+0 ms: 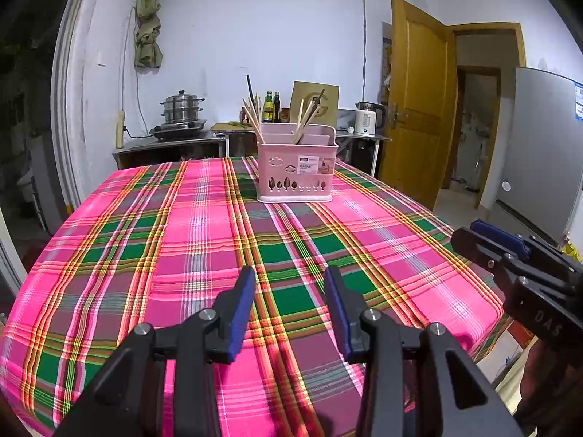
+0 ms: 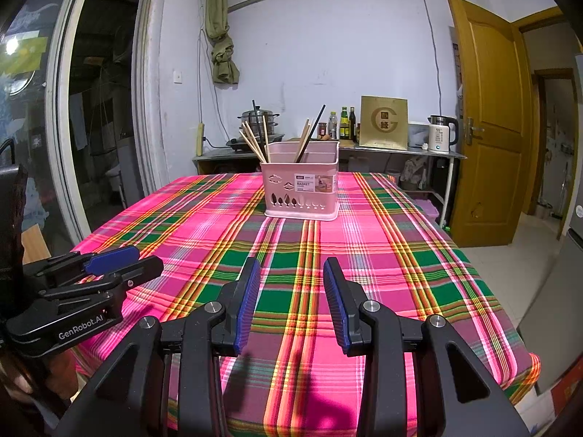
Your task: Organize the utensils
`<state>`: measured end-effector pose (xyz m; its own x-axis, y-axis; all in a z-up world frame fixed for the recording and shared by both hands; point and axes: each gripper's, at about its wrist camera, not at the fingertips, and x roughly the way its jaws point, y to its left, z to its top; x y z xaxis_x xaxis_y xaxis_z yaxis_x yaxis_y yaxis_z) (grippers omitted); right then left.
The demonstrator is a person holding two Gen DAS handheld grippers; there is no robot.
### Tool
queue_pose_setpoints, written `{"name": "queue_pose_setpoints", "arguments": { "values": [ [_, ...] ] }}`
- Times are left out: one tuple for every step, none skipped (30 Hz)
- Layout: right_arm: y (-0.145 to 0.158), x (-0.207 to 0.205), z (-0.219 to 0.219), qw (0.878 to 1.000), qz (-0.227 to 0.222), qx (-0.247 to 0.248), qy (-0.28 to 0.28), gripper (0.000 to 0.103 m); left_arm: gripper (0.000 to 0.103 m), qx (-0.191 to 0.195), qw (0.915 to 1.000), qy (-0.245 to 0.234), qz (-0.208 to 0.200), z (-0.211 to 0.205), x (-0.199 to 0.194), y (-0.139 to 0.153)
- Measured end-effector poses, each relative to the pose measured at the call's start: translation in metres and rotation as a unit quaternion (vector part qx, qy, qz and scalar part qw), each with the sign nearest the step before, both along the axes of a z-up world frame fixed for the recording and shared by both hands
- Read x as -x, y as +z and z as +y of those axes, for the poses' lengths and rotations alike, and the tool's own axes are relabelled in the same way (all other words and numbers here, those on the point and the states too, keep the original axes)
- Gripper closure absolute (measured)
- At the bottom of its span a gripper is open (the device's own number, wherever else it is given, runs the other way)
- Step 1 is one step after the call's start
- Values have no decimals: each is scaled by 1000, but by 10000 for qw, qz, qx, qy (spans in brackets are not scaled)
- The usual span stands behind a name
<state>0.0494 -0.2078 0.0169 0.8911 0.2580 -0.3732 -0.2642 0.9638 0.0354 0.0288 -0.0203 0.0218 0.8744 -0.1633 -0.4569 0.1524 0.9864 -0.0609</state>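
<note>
Table (image 1: 109, 255) carries a pink, green and yellow plaid cloth. Pink utensil basket (image 1: 296, 167) stands upright near the far edge, roughly midway along it, label facing the cameras.

Basket contents: a bundle of pale wooden chopsticks (image 1: 251, 113) leaning left out of the left compartment, with one dark stick (image 1: 250, 89) among them; a second, smaller set (image 1: 304, 120) of pale sticks plus one dark stick leaning right from a middle compartment. Exact number of compartments cannot be told.

Left gripper (image 1: 289, 302): above the near edge of the table, left of centre, blue pads apart, nothing between them, cloth visible through the gap.

Right gripper (image 2: 291, 298): also above the near edge, to the right of the left one, pads apart, nothing held. Each gripper shows at the side of the other's view; the two are near each other but apart.

Both grippers are well apart from the basket.
</note>
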Motion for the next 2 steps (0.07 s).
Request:
{"name": "queue_pose_setpoints", "arguments": {
  "values": [
    [0, 0, 0, 10000, 7, -6, 2, 66, 62, -3, 10000, 6, 2, 0, 0, 0],
    [0, 0, 0, 10000, 13, -9, 0, 66, 62, -3, 10000, 13, 13, 0, -1, 0]
  ]
}}
